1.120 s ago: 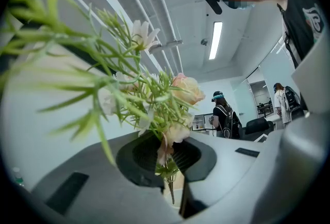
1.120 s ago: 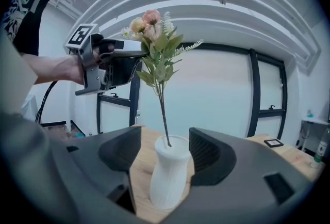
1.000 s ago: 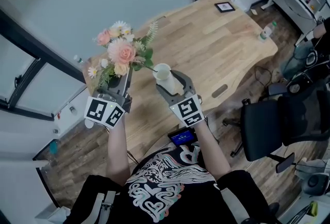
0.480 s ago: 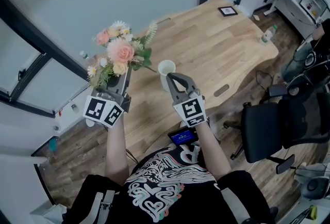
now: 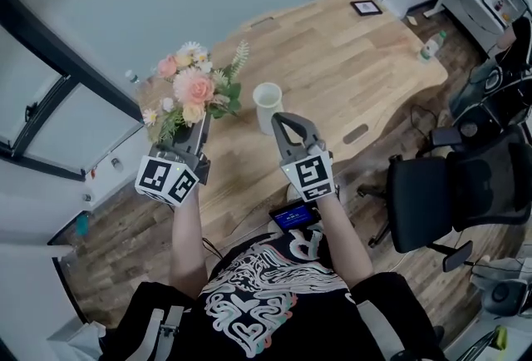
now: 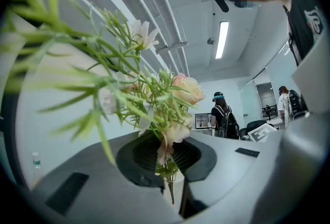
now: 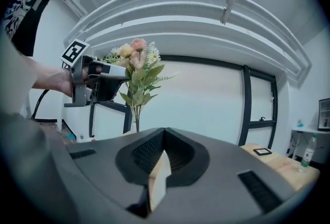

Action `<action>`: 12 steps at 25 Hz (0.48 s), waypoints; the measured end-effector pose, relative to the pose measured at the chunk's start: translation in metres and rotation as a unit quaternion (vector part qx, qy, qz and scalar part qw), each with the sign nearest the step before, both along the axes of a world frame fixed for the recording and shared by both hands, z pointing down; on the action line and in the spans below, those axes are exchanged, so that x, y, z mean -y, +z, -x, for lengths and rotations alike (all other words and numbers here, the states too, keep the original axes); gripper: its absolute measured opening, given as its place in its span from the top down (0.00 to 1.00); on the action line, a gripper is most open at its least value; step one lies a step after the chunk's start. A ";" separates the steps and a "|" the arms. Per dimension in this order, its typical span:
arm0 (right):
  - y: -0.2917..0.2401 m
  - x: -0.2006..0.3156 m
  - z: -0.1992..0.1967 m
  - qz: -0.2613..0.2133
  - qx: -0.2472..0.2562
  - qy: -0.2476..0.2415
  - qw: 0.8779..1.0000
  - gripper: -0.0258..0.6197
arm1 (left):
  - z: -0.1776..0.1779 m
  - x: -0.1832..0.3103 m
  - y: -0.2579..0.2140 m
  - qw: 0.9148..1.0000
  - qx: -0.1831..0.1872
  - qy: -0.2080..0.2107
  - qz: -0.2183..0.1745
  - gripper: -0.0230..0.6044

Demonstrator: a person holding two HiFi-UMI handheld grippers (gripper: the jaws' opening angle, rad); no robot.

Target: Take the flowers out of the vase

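Left gripper [image 5: 199,125] clamps thin green flower stems [image 6: 169,190] near the white cylindrical vase [image 5: 267,106].

Pink, cream and white flowers [image 5: 193,89], white vase [image 5: 267,105], pale wood table [image 5: 349,60].

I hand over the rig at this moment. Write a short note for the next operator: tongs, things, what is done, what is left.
Left tongs: shut on the stems of the pink and white flower bouquet, held in the air.
Right tongs: shut, empty, just short of the white round vase.
Vase: upright on the light wooden table, no flowers in it.
Done: bouquet is out.
Left: probably lay it down.
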State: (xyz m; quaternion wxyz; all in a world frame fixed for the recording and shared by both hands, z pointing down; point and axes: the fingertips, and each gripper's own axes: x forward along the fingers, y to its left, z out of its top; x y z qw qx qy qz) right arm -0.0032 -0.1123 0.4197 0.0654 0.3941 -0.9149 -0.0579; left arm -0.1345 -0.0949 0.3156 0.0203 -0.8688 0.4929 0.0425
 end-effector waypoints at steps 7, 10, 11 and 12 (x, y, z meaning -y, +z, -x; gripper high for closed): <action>0.015 -0.001 0.001 0.016 -0.002 0.002 1.000 0.95 | 0.013 -0.005 0.036 0.999 -0.008 -0.017 0.033 0.90; 0.023 -0.005 0.003 0.035 -0.007 -0.002 0.999 0.95 | 0.020 -0.006 0.059 0.998 -0.012 -0.026 0.057 0.90; 0.025 -0.005 0.004 0.039 -0.005 -0.003 0.999 0.95 | 0.022 -0.007 0.067 0.997 -0.013 -0.028 0.066 0.90; 0.028 -0.003 0.004 0.039 0.000 -0.003 0.999 0.95 | 0.024 -0.007 0.074 0.997 -0.014 -0.031 0.074 0.90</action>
